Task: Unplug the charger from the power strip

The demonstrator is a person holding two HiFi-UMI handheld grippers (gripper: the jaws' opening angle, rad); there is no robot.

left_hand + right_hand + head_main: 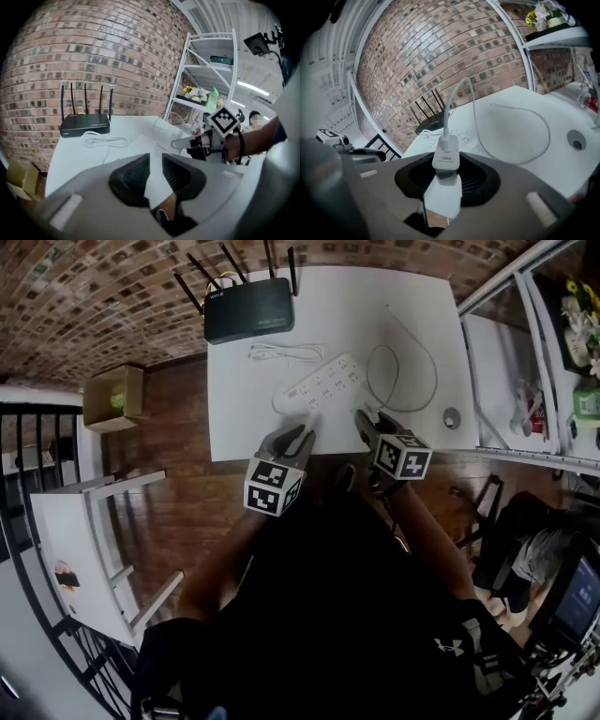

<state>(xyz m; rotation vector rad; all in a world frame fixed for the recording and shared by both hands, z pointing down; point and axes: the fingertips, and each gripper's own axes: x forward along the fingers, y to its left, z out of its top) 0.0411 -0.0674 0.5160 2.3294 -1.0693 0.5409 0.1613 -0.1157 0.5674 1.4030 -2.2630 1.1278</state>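
The white power strip [323, 385] lies at an angle in the middle of the white table [244, 427], with no plug in its visible sockets. My right gripper [372, 426] [446, 180] is near the table's front edge, shut on the white charger [446, 164], which is clear of the strip. Its white cable [459, 98] rises from the charger and loops over the table [436, 371]. To its left, my left gripper [302, 439] [156, 171] is open over the front edge with nothing between its pads.
A black router [248, 308] with antennas stands at the table's back, with a coiled white cable [286, 352] in front of it. A small round grey thing [452, 417] is at the right. A cardboard box [114, 397] sits on the floor at left, and white shelving [211, 70] stands at right.
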